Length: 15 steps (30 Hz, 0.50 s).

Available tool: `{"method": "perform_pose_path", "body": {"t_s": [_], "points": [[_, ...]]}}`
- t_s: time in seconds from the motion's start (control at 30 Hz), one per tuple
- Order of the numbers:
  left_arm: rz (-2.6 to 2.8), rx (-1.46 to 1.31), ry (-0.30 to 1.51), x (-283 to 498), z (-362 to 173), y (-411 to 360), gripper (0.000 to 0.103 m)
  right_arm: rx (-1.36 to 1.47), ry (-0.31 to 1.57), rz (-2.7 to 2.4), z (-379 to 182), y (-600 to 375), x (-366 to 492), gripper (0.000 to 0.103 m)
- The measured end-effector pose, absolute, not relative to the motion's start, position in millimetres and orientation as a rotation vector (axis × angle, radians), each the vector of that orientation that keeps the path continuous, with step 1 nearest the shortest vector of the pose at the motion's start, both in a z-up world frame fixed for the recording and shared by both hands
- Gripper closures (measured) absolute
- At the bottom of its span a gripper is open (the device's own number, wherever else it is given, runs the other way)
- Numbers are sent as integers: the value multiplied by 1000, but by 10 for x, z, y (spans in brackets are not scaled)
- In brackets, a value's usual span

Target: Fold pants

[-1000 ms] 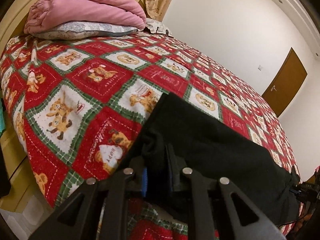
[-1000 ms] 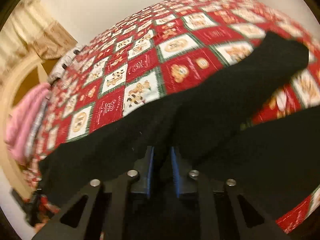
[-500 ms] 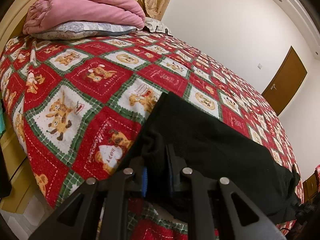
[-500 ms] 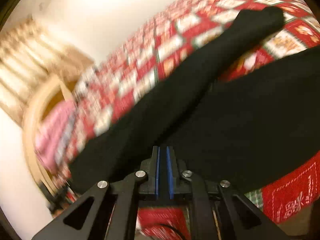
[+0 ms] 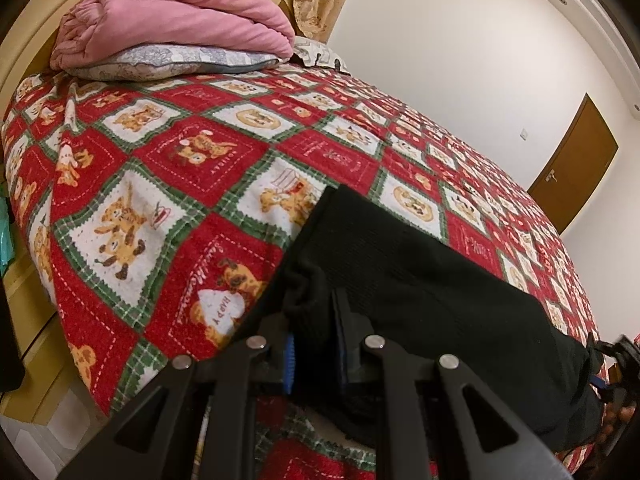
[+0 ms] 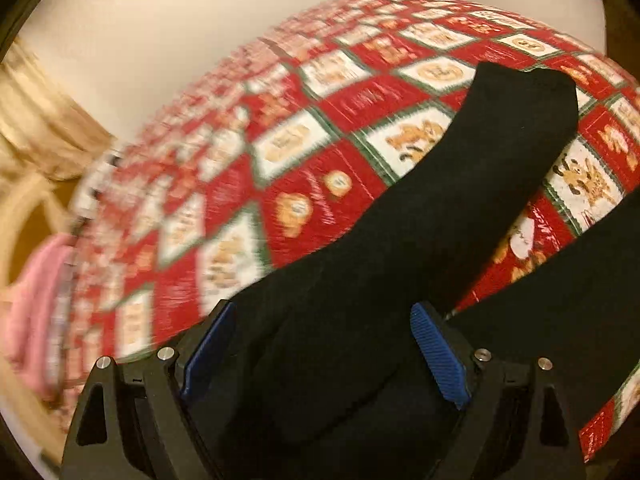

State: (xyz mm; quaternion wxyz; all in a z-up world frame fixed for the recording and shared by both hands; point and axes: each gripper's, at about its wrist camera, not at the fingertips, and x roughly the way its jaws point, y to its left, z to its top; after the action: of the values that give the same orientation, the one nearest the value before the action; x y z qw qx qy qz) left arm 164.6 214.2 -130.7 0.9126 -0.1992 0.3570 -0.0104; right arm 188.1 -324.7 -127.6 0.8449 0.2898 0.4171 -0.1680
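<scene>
Black pants [image 5: 420,280] lie on a bed covered by a red, white and green quilt [image 5: 180,200] with teddy-bear squares. My left gripper [image 5: 314,354] is shut on a bunched corner of the pants at the near edge of the bed. In the right wrist view the pants [image 6: 460,200] stretch away across the quilt [image 6: 320,200], with one leg running to the upper right. My right gripper [image 6: 320,352] is open, its blue pads spread wide on either side of the black fabric. The right gripper [image 5: 618,360] also shows at the far right of the left wrist view.
A folded pink blanket [image 5: 172,20] sits on a grey patterned pillow [image 5: 172,64] at the head of the bed, against a yellow headboard [image 5: 24,48]. A brown door [image 5: 576,168] is in the white wall beyond. The bed's wooden side rail [image 5: 24,320] is at left.
My right gripper was shut on the pants and has opened wide, letting the fabric go. Its view swung and blurred. The left gripper stays shut on its corner.
</scene>
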Motion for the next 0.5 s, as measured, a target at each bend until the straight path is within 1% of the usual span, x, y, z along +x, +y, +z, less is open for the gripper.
{"method": "perform_pose_path", "body": {"t_s": [0.1,0.13,0.17,0.2,0.23,0.27,0.33,0.43,0.5], "points": [[-25,-418,745,1652,-1303,2151,84,563,885,-383,-1295,-3217,1889,14],[-27,-417,746,1653,-1304,2153,84,564,882,-369,-1289,-3242,1845,27],[-30,-418,744,1651,-1308,2156,84,566,882,-372,-1284,-3290,1798,48],[-33,-421,743,1653,-1312,2163,84,588,876,-360,-1284,-3373,1725,59],[-36,-425,740,1649,-1318,2168,84,648,868,-304,-1294,-3468,1620,73],[-38,-427,738,1648,-1320,2170,84,692,870,-264,-1318,-3544,1559,82],[-39,-426,735,1644,-1321,2167,84,749,871,-203,-1349,-3636,1394,88],[-32,-416,738,1648,-1308,2150,84,785,848,-155,-1360,-3655,1227,101],[-29,-415,746,1654,-1293,2151,84,804,777,-109,-1300,-3632,1080,101]]}}
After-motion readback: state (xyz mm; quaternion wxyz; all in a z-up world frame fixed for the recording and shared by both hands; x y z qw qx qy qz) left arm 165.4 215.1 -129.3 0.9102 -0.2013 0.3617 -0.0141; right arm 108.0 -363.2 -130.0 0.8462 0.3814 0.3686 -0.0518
